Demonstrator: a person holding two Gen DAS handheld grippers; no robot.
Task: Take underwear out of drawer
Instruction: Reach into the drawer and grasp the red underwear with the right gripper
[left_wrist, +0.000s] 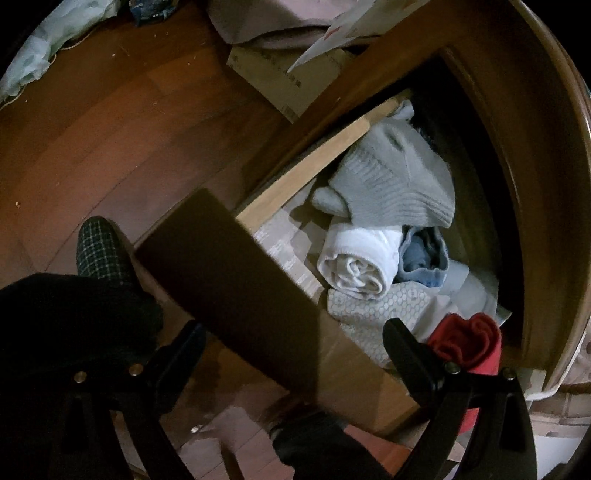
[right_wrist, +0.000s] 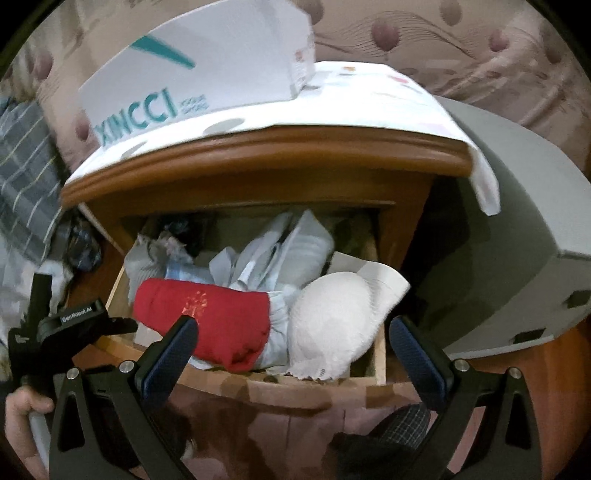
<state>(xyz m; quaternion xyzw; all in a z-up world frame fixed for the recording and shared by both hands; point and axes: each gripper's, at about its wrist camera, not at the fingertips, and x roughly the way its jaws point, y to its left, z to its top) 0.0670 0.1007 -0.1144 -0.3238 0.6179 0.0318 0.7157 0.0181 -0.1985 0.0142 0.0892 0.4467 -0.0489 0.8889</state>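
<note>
open drawer (right_wrist: 376, 354) of a wooden nightstand (right_wrist: 266, 155), stuffed with rolled clothes: red roll (right_wrist: 207, 325) at the front, white underwear (right_wrist: 332, 332) beside it, touching. right gripper (right_wrist: 291, 350) spread wide above both, holding nothing. left gripper (left_wrist: 295, 354) also wide, straddling the drawer front (left_wrist: 229, 280), empty.

- Left hand-held gripper (left_wrist: 295, 354): jaws spread wide, nothing between the fingers (left_wrist: 413, 354); it points steeply downward.
- Right hand-held gripper (right_wrist: 291, 347): jaws wide apart, empty, blue-padded fingers (right_wrist: 173, 350) angled forward and down.
- A hand (right_wrist: 22, 417) grips the left gripper's handle, seen at the right wrist view's lower left.
</note>
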